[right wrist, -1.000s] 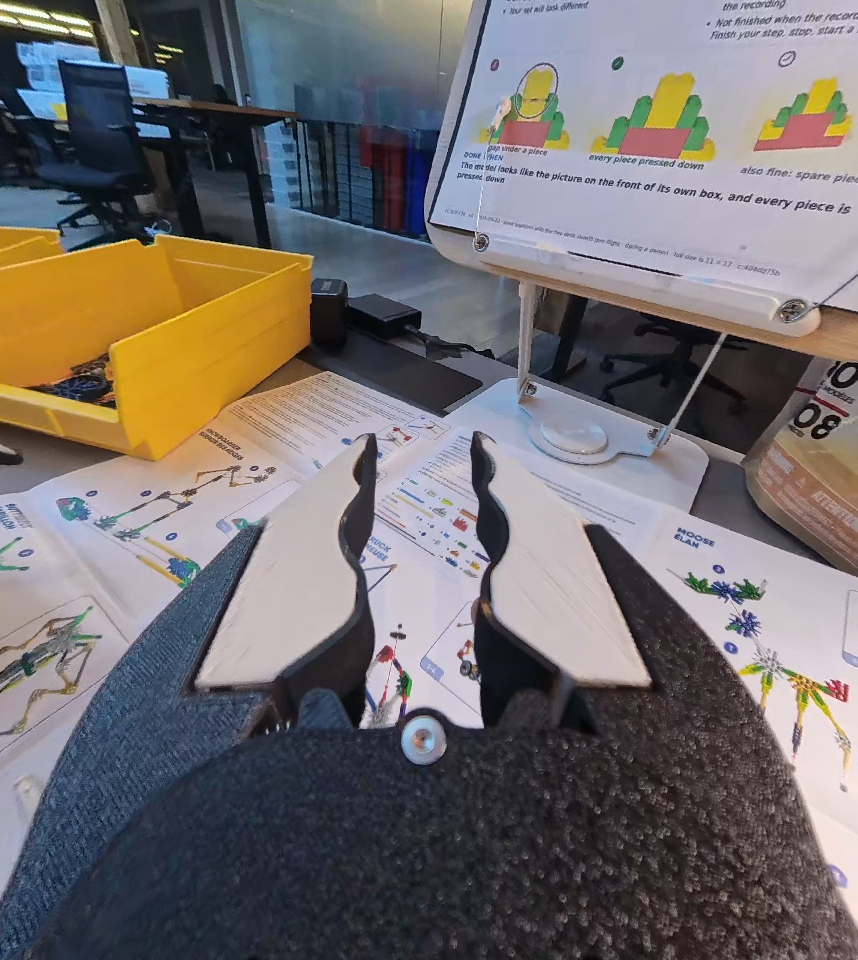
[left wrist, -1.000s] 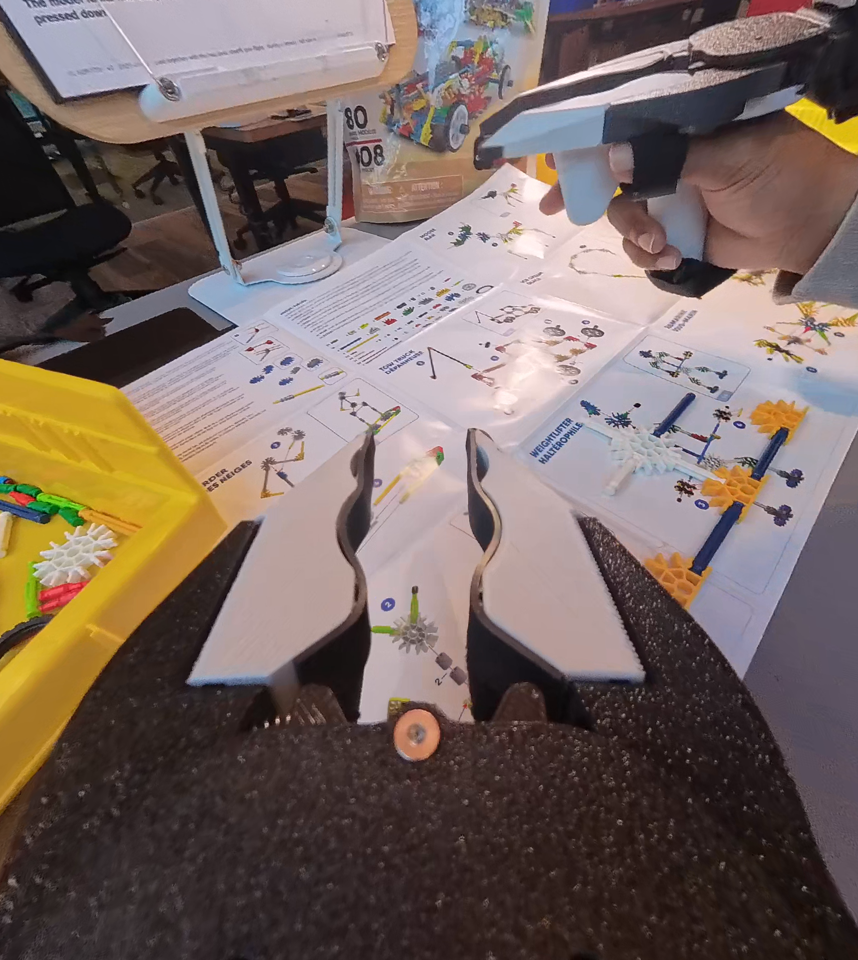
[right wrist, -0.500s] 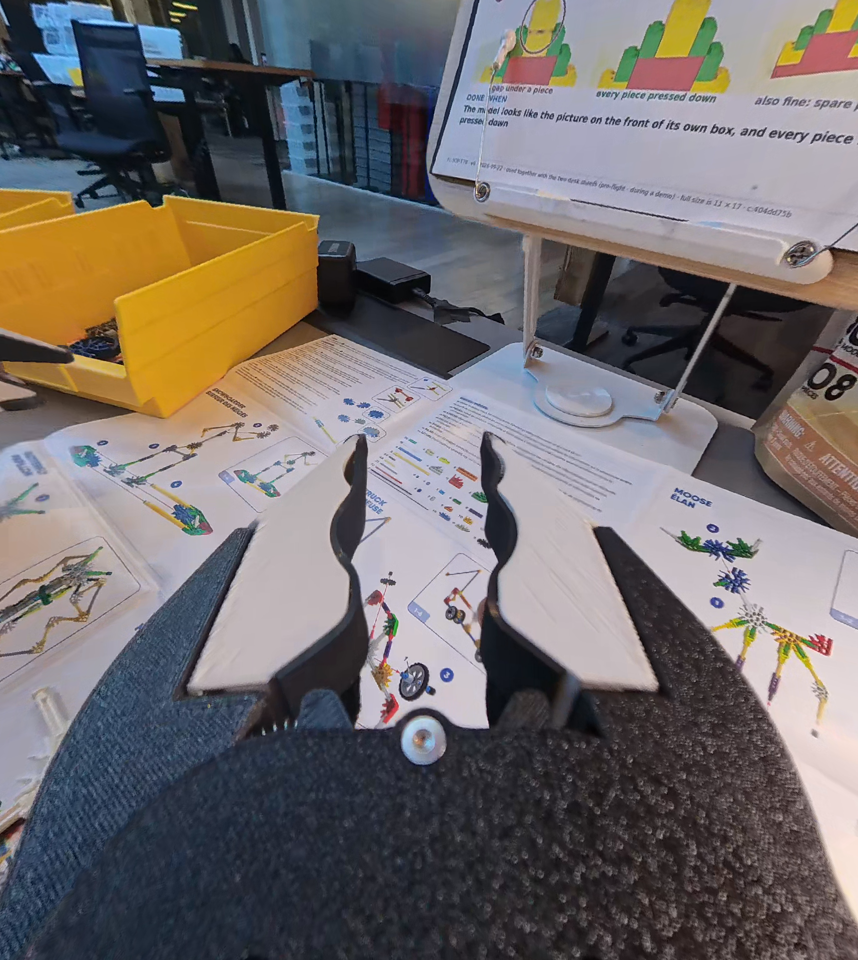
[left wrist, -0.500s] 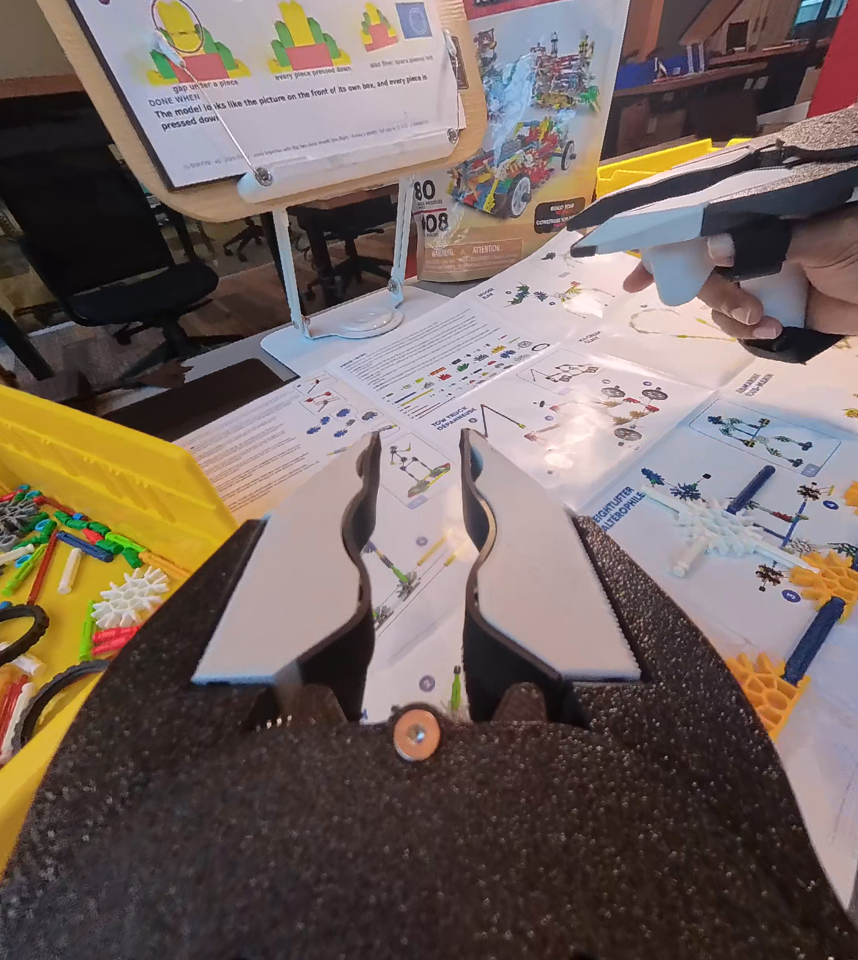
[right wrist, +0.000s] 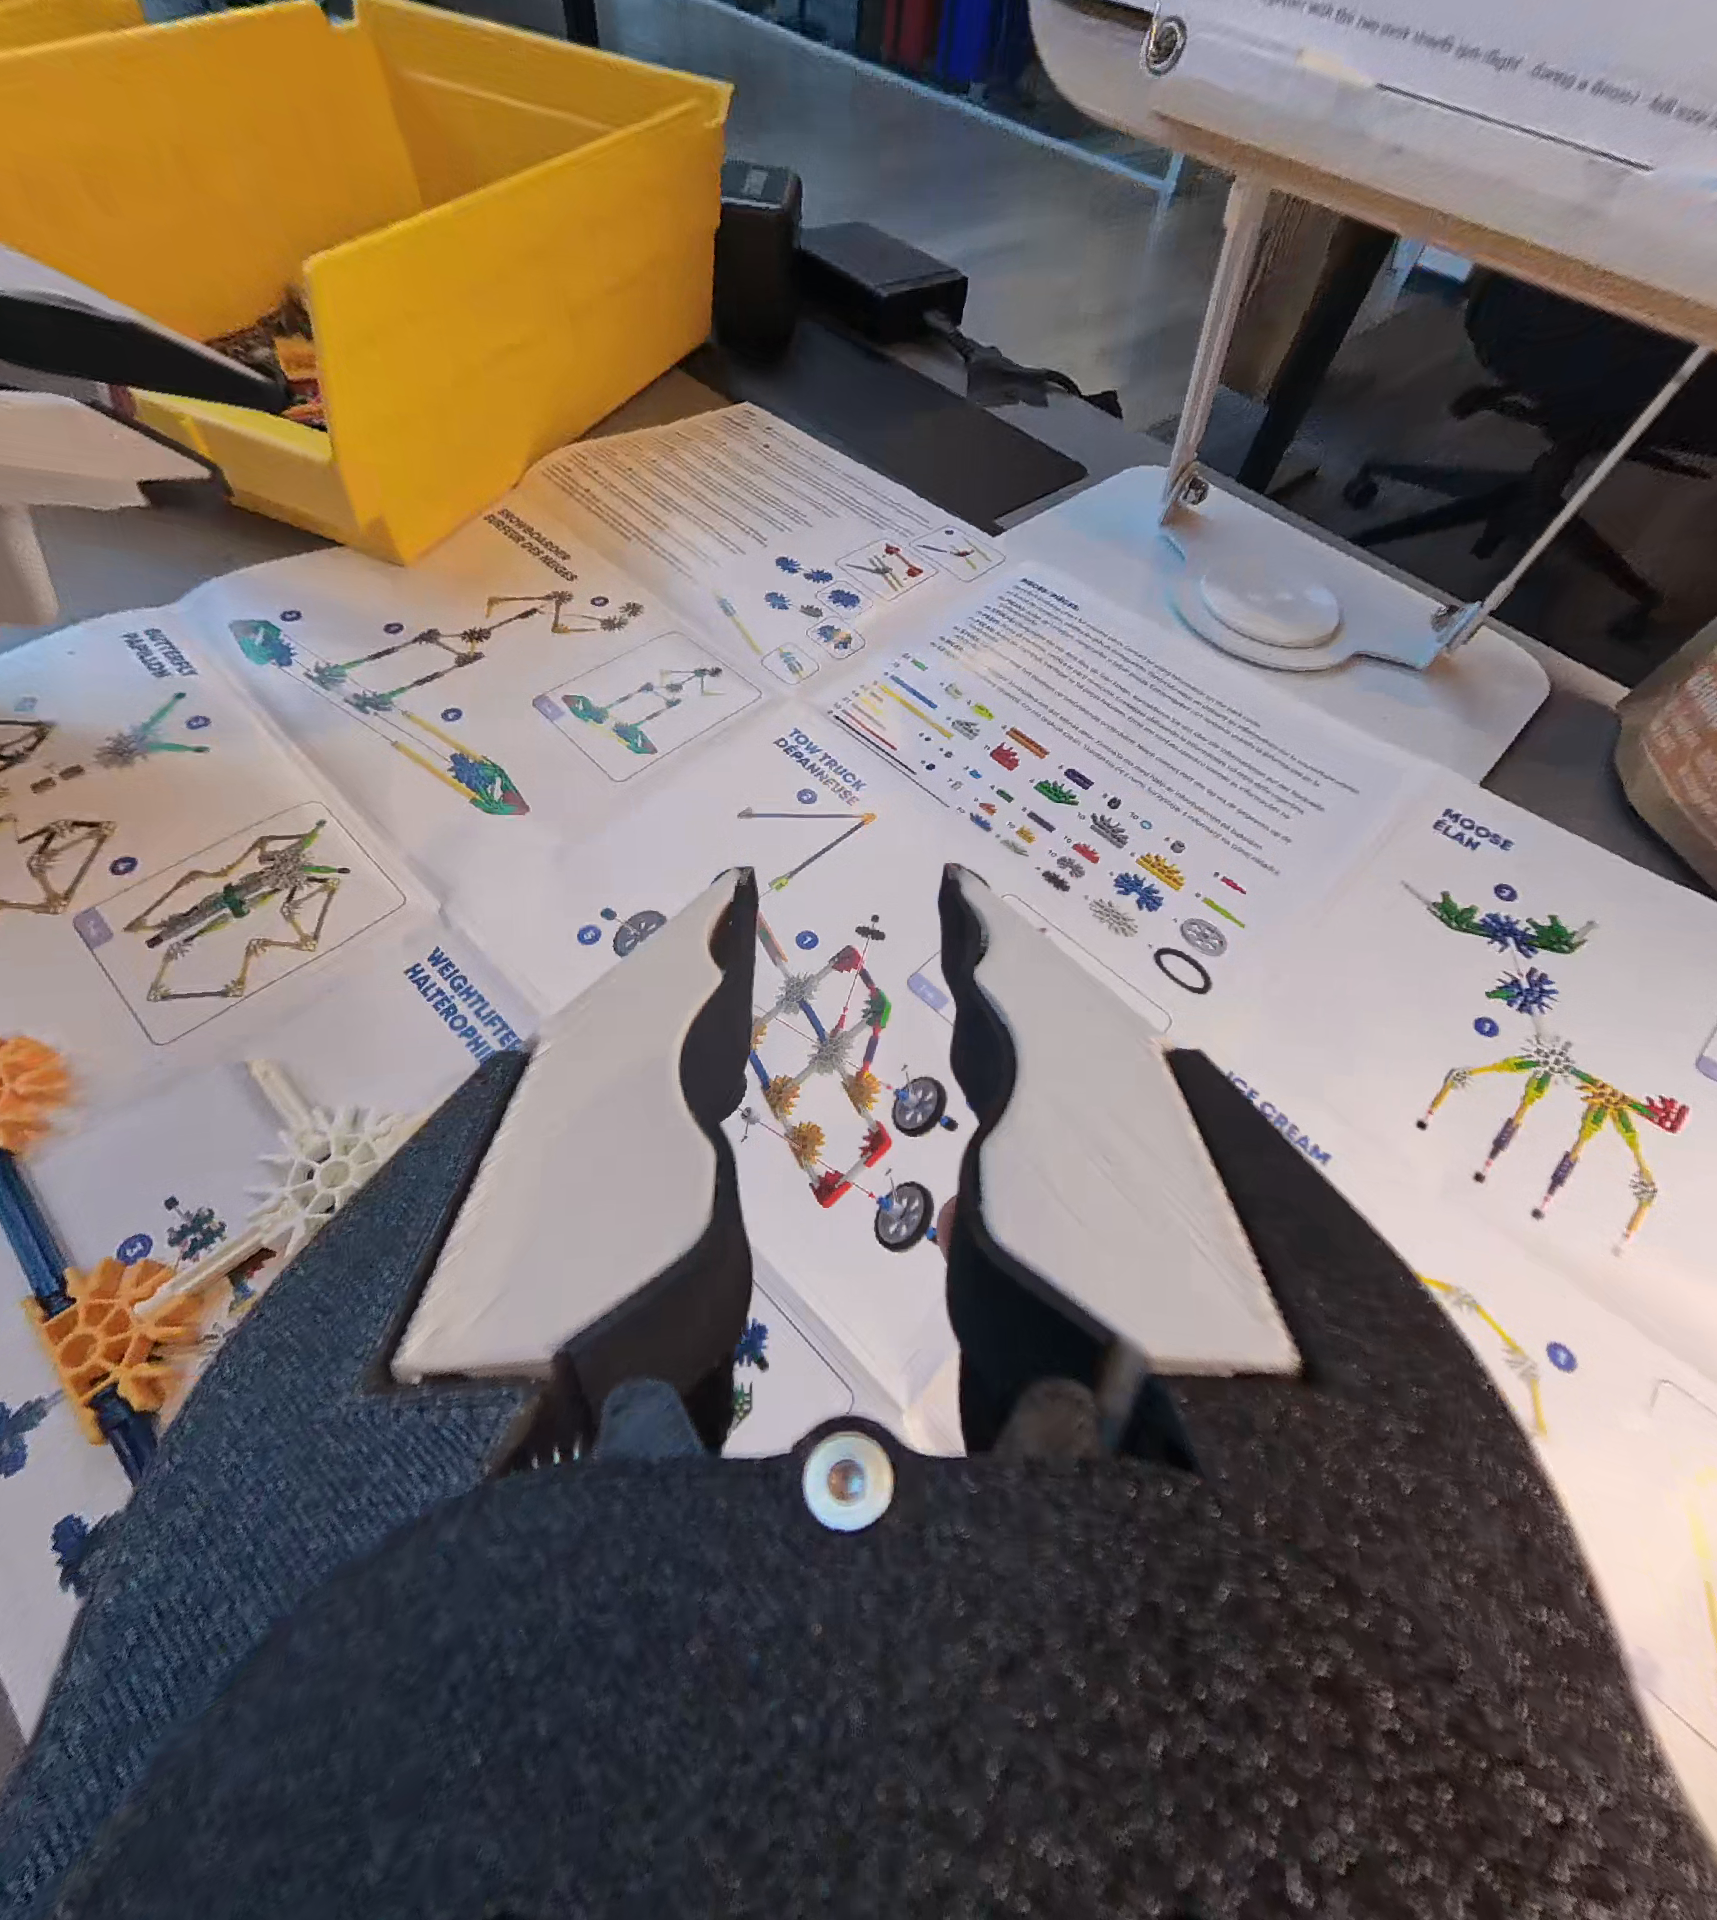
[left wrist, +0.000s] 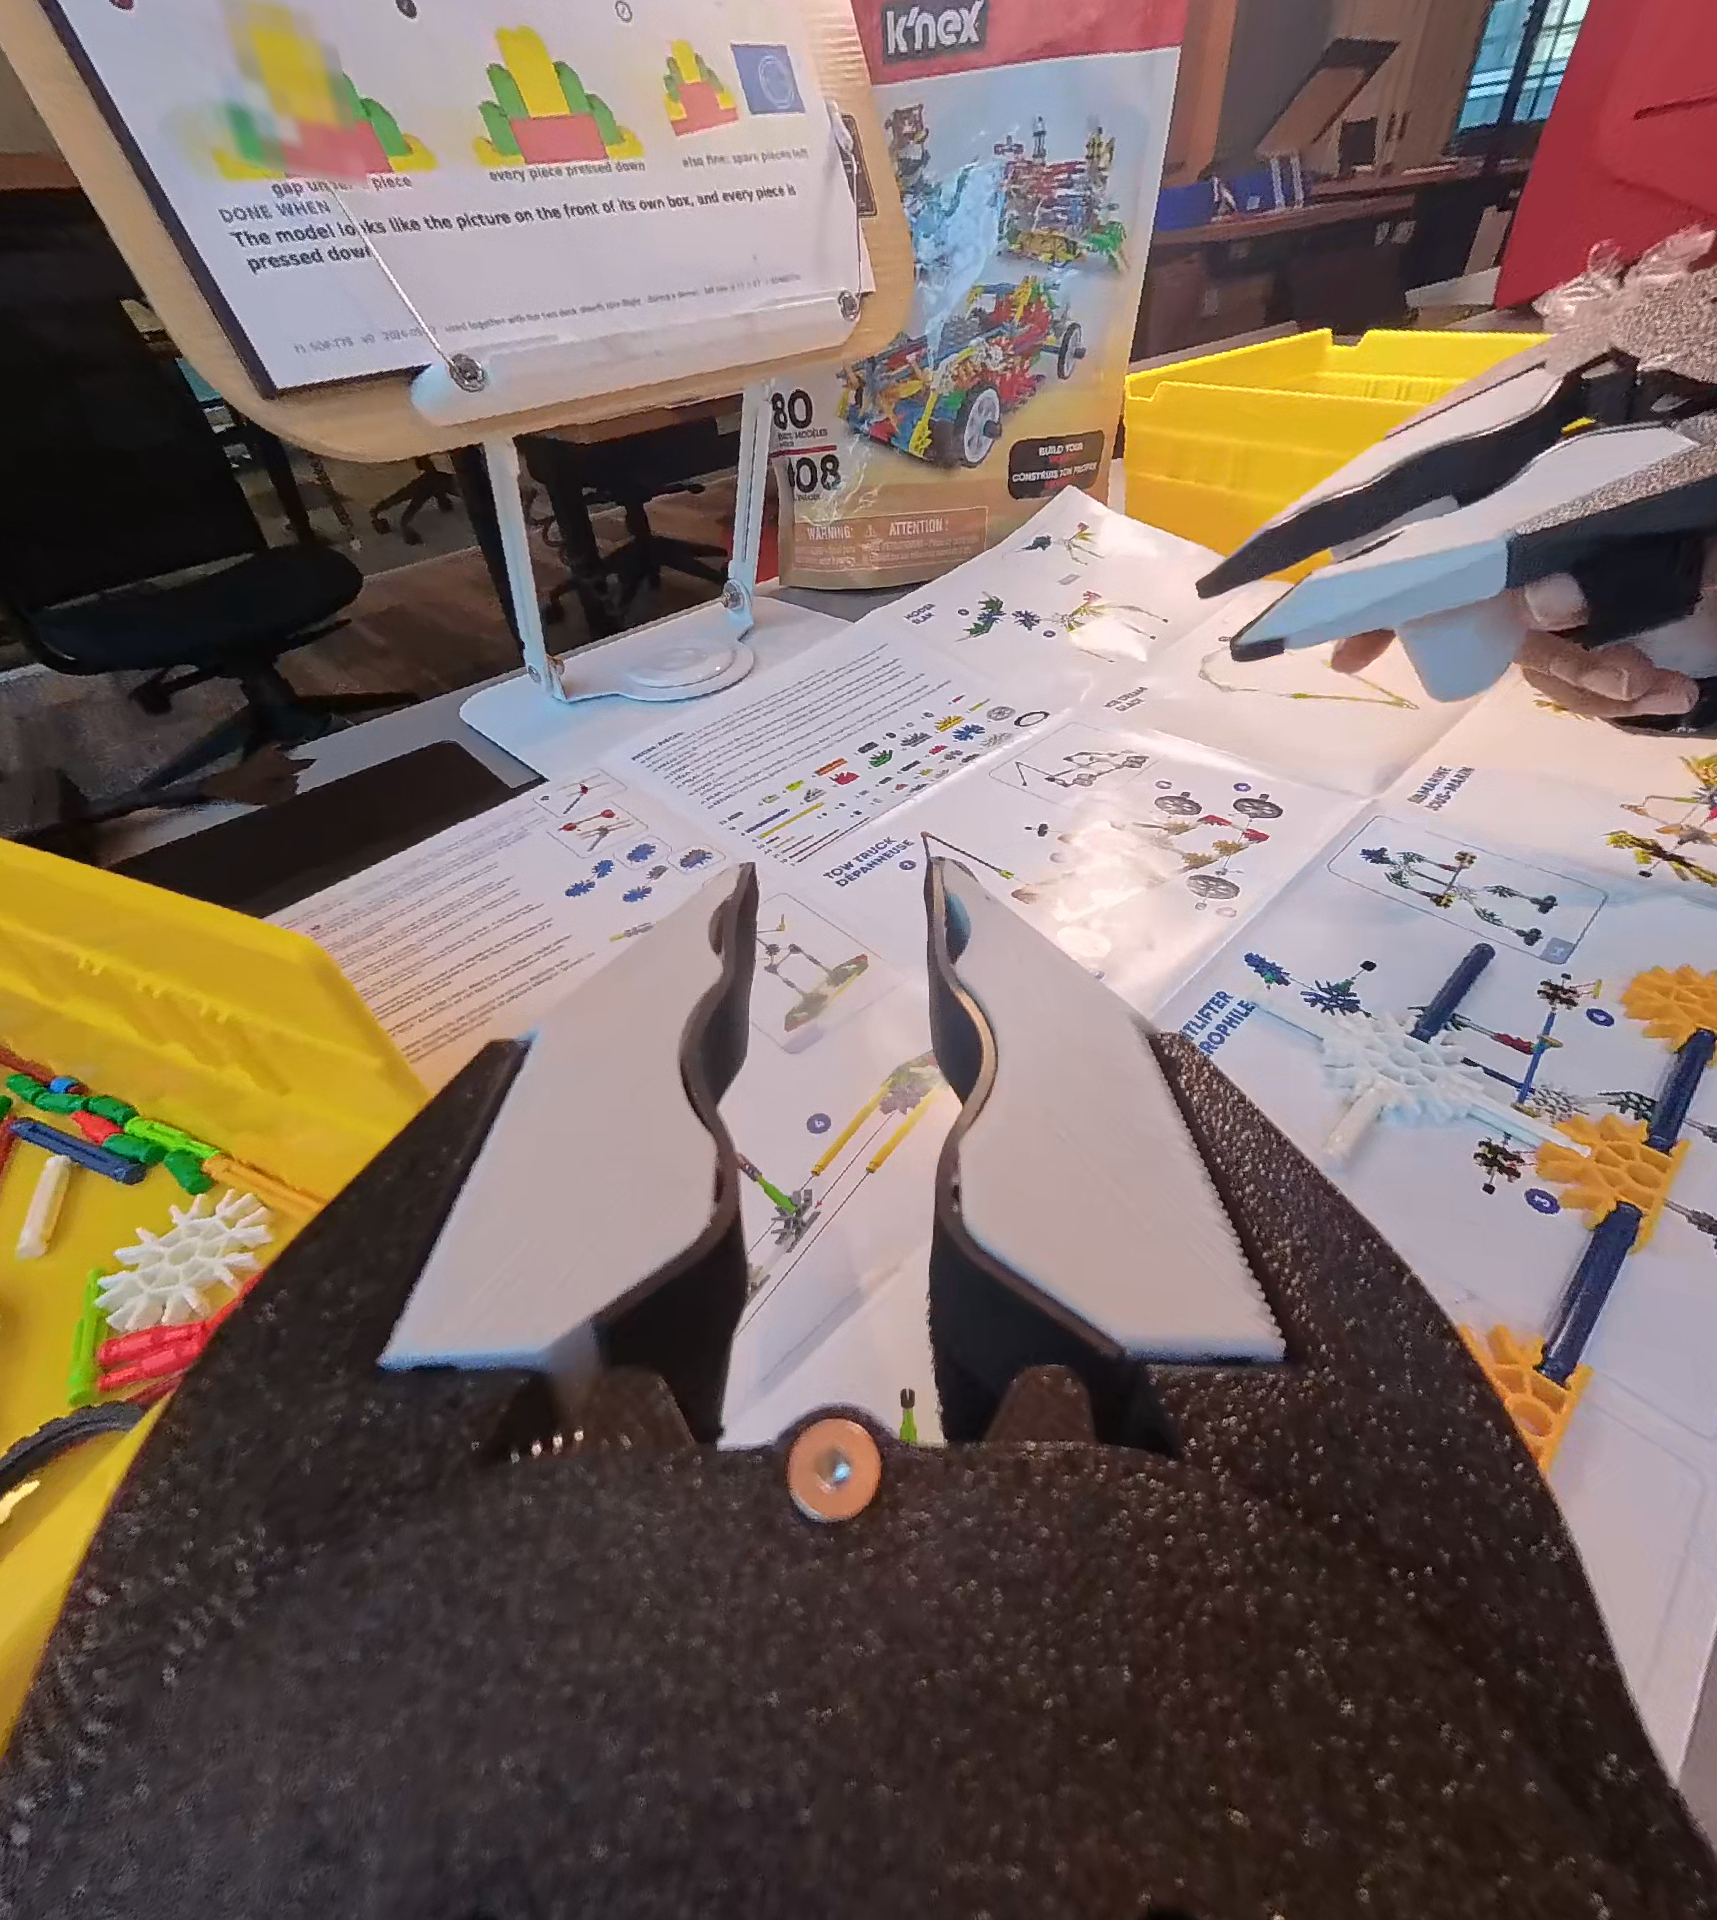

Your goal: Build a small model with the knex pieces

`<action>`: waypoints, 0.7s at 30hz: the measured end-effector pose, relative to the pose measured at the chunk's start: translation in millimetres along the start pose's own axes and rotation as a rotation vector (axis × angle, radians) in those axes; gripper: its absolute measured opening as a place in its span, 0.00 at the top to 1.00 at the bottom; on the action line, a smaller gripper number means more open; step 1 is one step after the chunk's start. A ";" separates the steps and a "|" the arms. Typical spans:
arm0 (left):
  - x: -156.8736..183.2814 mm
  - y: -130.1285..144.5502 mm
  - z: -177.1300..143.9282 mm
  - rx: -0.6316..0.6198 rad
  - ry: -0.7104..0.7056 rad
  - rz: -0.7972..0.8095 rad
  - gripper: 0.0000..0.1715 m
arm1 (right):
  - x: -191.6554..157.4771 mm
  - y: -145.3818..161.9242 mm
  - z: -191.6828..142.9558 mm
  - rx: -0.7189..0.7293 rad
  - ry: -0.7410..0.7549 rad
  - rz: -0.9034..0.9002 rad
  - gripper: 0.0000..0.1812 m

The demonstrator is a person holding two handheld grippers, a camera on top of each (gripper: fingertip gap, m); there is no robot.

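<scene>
My left gripper [left wrist: 841, 883] is open and empty, held above a large unfolded instruction sheet [left wrist: 1072, 748]. To its right on the sheet lie a white snowflake connector [left wrist: 1405, 1070] with a white rod, and a chain of blue rods and orange connectors [left wrist: 1612, 1169]. My right gripper [right wrist: 849, 881] is open and empty, tilted down over the middle of the sheet [right wrist: 1041, 727]. The white connector [right wrist: 334, 1153] and the orange connectors [right wrist: 116, 1340] lie to its lower left. The right gripper also shows in the left wrist view [left wrist: 1223, 623], held by a hand.
A yellow bin [left wrist: 158, 997] holding several coloured rods, connectors and tyres stands at my left. More yellow bins [left wrist: 1249, 436] are at the back right. A white stand [left wrist: 667, 665] with a printed board and a kit box [left wrist: 979, 312] stand behind the sheet. The left gripper shows at the left edge [right wrist: 246, 442]. Across from one pair of fingers to the other is roughly 20 cm.
The left gripper has drawn back and tipped up, so the stand and box show more. The right gripper has tilted down toward the sheet. Both stay open and empty.
</scene>
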State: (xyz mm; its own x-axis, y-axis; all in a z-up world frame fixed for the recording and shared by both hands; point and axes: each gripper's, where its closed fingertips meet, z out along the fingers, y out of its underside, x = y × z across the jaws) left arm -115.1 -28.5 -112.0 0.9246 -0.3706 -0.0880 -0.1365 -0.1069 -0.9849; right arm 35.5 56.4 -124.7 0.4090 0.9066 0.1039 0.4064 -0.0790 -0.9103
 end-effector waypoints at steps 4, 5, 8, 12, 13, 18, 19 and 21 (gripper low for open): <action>-0.3 -6.2 10.3 -0.004 -0.013 0.017 0.82 | 0.0 1.7 13.1 0.068 -0.006 0.065 0.84; -1.3 -7.0 12.3 -0.004 -0.019 0.016 0.82 | -1.2 0.4 14.6 0.083 -0.021 0.063 0.84; -3.3 -3.7 14.2 -0.009 -0.031 0.024 0.82 | 5.0 0.1 13.8 0.129 0.001 0.050 0.84; -1.6 2.1 9.2 -0.010 -0.029 0.036 0.82 | 7.0 8.3 13.6 0.129 0.001 0.068 0.84; -1.1 1.7 8.1 -0.006 -0.030 0.038 0.83 | 6.9 7.9 14.3 0.127 -0.006 0.072 0.84; 4.5 2.9 8.5 -0.015 -0.013 0.064 0.83 | 3.0 -19.3 21.7 0.101 -0.099 0.025 0.83; 5.4 3.0 8.4 -0.014 -0.012 0.070 0.83 | 4.6 -25.4 23.9 0.092 -0.102 -0.004 0.83; 6.3 2.8 7.3 -0.011 -0.016 0.080 0.83 | 9.8 -35.1 29.3 0.065 -0.103 -0.013 0.83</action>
State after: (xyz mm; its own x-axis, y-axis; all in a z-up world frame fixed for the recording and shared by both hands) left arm -107.0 -24.4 -116.4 0.9159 -0.3639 -0.1691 -0.2145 -0.0878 -0.9728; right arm 1.2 80.3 -103.5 0.3168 0.9454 0.0771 0.3559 -0.0432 -0.9335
